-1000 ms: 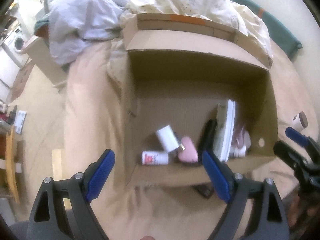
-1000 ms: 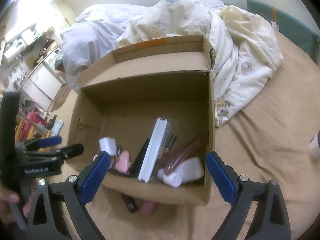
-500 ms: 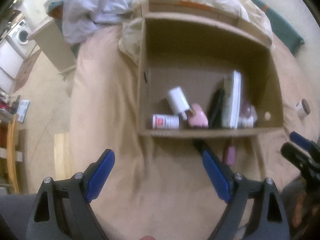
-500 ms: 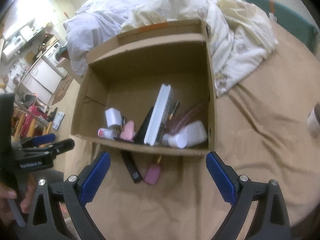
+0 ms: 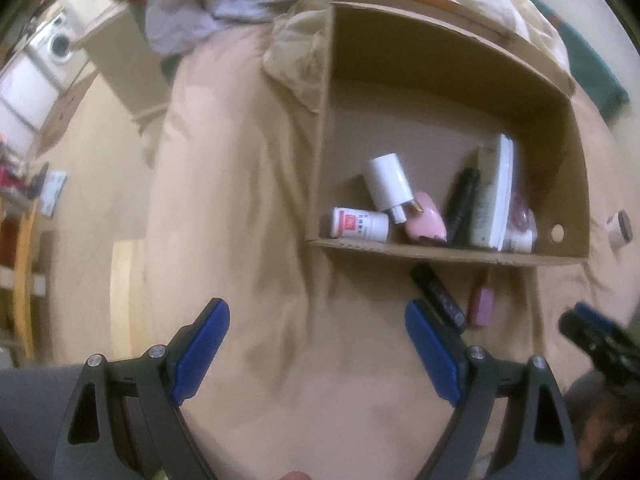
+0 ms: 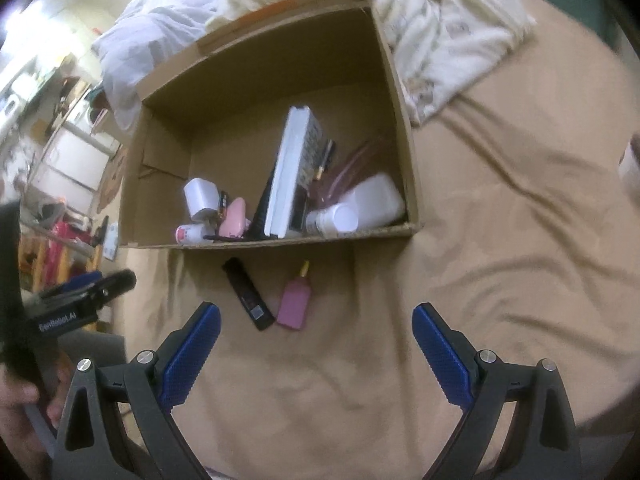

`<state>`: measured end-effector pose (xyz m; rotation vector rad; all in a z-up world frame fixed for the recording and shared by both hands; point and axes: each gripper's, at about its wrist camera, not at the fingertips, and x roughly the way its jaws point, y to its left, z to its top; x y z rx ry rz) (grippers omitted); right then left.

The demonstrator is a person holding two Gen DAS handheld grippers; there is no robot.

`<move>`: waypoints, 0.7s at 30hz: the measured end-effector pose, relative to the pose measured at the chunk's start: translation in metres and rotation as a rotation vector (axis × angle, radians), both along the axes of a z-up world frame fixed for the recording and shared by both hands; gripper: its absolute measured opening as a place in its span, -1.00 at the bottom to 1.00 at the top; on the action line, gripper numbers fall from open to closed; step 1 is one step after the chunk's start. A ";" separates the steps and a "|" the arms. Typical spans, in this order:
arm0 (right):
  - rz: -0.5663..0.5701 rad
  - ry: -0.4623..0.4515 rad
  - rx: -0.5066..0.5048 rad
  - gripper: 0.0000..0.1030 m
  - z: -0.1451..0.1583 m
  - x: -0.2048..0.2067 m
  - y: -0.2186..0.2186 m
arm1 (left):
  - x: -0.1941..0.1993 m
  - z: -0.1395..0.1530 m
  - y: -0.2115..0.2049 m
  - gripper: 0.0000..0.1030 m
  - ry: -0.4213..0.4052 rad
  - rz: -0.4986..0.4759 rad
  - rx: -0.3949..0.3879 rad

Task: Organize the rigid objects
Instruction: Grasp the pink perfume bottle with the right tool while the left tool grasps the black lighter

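Note:
An open cardboard box (image 6: 404, 128) stands on a tan bed sheet and holds several items: a white book (image 6: 286, 172), a white bottle (image 6: 360, 206), a white charger (image 6: 200, 198), a pink case (image 6: 234, 218) and a small red-labelled bottle (image 5: 358, 223). A black rectangular stick (image 6: 248, 294) and a small pink bottle (image 6: 295, 300) lie on the sheet in front of the box. My right gripper (image 6: 316, 344) is open and empty, just short of these two. My left gripper (image 5: 316, 344) is open and empty, to their left. The box (image 5: 448, 256) also shows in the left wrist view.
Rumpled white and lilac bedding (image 6: 436, 28) lies behind and right of the box. A small white jar (image 5: 618, 229) sits on the sheet to the right. The bed's left edge drops to a floor with furniture (image 5: 36, 80).
Both grippers have pulled back and up from the box. The black stick and pink bottle in front of the box have come fully into view. Both stay open.

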<state>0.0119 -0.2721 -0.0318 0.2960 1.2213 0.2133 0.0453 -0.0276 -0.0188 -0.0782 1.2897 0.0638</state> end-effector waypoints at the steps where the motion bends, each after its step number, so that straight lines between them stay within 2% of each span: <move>1: -0.007 0.017 0.012 0.99 -0.004 0.001 -0.001 | 0.000 0.000 0.002 0.71 0.003 0.012 -0.010; 4: 0.003 0.068 0.007 0.99 -0.016 0.006 0.004 | -0.001 0.000 0.006 0.71 0.013 0.033 -0.032; 8: 0.070 0.114 -0.063 0.97 -0.030 0.012 0.027 | -0.001 0.003 0.004 0.71 0.018 0.042 -0.062; 9: 0.077 0.125 -0.075 0.81 -0.034 0.014 0.032 | 0.000 0.005 0.002 0.71 0.017 0.039 -0.069; 10: 0.077 0.140 -0.072 0.52 -0.038 0.016 0.037 | 0.000 0.006 0.001 0.71 0.013 0.036 -0.070; 11: 0.063 0.160 -0.054 0.39 -0.044 0.018 0.039 | 0.000 0.008 -0.001 0.71 0.007 0.030 -0.062; 12: 0.037 0.180 -0.032 0.12 -0.050 0.021 0.040 | 0.000 0.009 -0.003 0.71 0.003 0.025 -0.052; 13: 0.000 0.200 -0.014 -0.04 -0.056 0.024 0.039 | 0.000 0.009 -0.005 0.71 -0.002 0.022 -0.042; 15: -0.065 0.230 0.016 -0.06 -0.068 0.029 0.038 | 0.000 0.010 -0.007 0.71 -0.009 0.025 -0.013; 17: -0.102 0.251 -0.003 -0.12 -0.078 0.032 0.040 | 0.000 0.008 -0.008 0.71 0.001 0.021 -0.011; 21: -0.061 0.242 -0.097 -0.12 -0.082 0.037 0.056 | -0.001 0.007 -0.008 0.71 0.019 0.016 -0.035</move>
